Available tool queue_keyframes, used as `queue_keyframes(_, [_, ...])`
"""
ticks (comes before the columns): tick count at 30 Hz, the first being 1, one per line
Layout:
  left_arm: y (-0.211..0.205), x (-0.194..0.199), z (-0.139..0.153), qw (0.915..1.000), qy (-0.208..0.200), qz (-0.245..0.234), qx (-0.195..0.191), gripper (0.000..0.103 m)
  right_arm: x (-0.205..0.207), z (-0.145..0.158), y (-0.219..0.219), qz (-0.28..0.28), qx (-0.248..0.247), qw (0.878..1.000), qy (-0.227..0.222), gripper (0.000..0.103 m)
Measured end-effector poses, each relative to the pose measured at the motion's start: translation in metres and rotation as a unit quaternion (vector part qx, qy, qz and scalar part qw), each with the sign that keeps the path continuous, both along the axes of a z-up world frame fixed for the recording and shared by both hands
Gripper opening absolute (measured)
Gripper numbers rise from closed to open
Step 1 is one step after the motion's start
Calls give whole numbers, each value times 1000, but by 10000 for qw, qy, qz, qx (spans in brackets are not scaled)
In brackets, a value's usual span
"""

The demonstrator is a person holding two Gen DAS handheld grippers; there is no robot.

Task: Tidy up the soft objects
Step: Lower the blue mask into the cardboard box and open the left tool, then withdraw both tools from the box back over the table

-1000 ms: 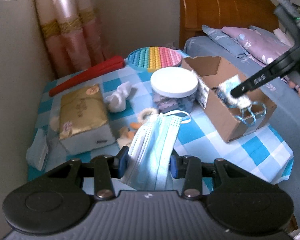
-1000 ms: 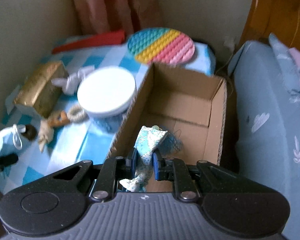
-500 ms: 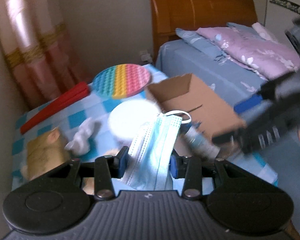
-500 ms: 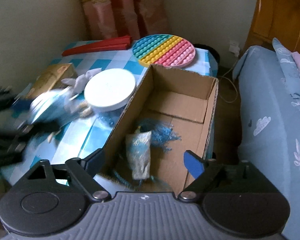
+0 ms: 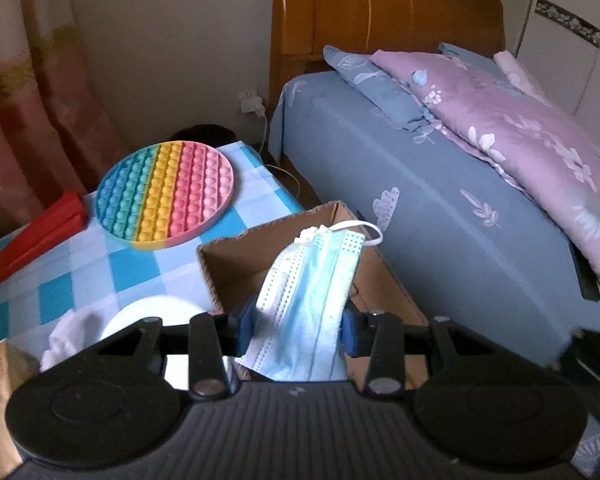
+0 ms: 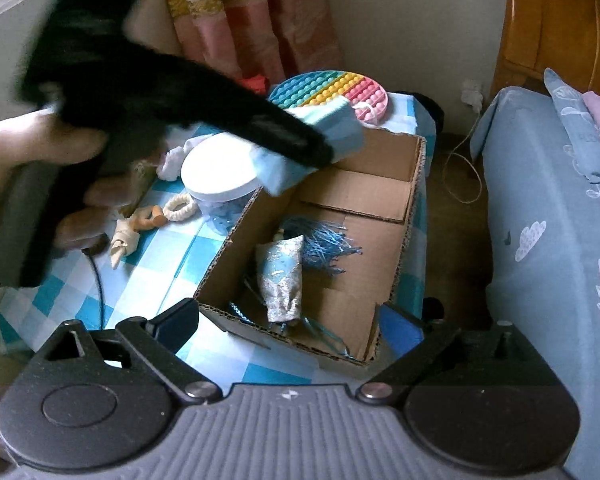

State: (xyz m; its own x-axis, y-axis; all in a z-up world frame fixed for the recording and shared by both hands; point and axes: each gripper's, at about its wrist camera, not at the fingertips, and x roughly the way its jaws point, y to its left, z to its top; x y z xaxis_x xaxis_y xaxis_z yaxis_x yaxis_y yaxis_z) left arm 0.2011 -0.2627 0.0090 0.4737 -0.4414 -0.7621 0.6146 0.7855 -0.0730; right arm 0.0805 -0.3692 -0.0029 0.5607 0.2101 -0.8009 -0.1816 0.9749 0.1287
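Moments after carrying its face mask (image 5: 308,300) from above the near tabletop clutter, the left claw (image 5: 298,326) hung over the cardboard box (image 6: 380,184), while the right claw (image 6: 290,320) had let go of the blue embroidered pouch (image 6: 282,276) and spread wide. The left claw's jaws were opening, about halfway apart, with the mask still between the blue pads and touching both; its ear loop (image 5: 370,228) curled out at the far end. The right claw's jaws were still opening, almost fully apart and empty, their tips either side of the box's near end.

One mask, one pouch with one blue tassel (image 6: 324,240), and one box were in sight. On the checked tabletop (image 5: 140,268) to the box's left stood one white-lidded jar (image 6: 220,168), with one rainbow bubble disc (image 5: 166,192) at the far edge, one red strip (image 5: 32,240), one white cloth (image 5: 72,332), one small white ring (image 6: 180,206) and one wooden piece (image 6: 146,216). The pouch lay on the box floor just beyond the right claw. A hand (image 6: 32,152) gripped the left claw's handle, and a bed (image 5: 460,208) ran along the right.
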Motion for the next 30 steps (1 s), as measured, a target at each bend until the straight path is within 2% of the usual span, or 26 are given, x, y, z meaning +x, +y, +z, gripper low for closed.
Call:
queue_keyframes(1, [-3,4,-4,10000,73,57,14,80,-1,1,-1,-8,4,10000,-21,100])
queue_keyframes(2, [-4,7,-7,9999,111,124,23,93,-2,2,-2,-23,7,10000,-49,100])
queue_keyframes(8, [6,6,-6,9994,-79,320,-64,93,-5,5,-2,-42,66,9999,-144,100])
queue_keyframes(13, [26,-10,12,9987,-324,361,-149,95,-9,10,6,-3,31,9997,-253,101])
queue_keyframes(18, [52,-31,28,9964,-666,519,-23,98,-18,15,18,44,-3,9993,-379,102])
queue_keyframes(25, [104,-72,34,9892,-1032,1019,226,101,-32,20,43,164,22,9982,-576,103])
queue_keyframes(30, [147,-101,23,9818,-1020,1570,327,101,-40,16,66,271,-22,9974,-666,103])
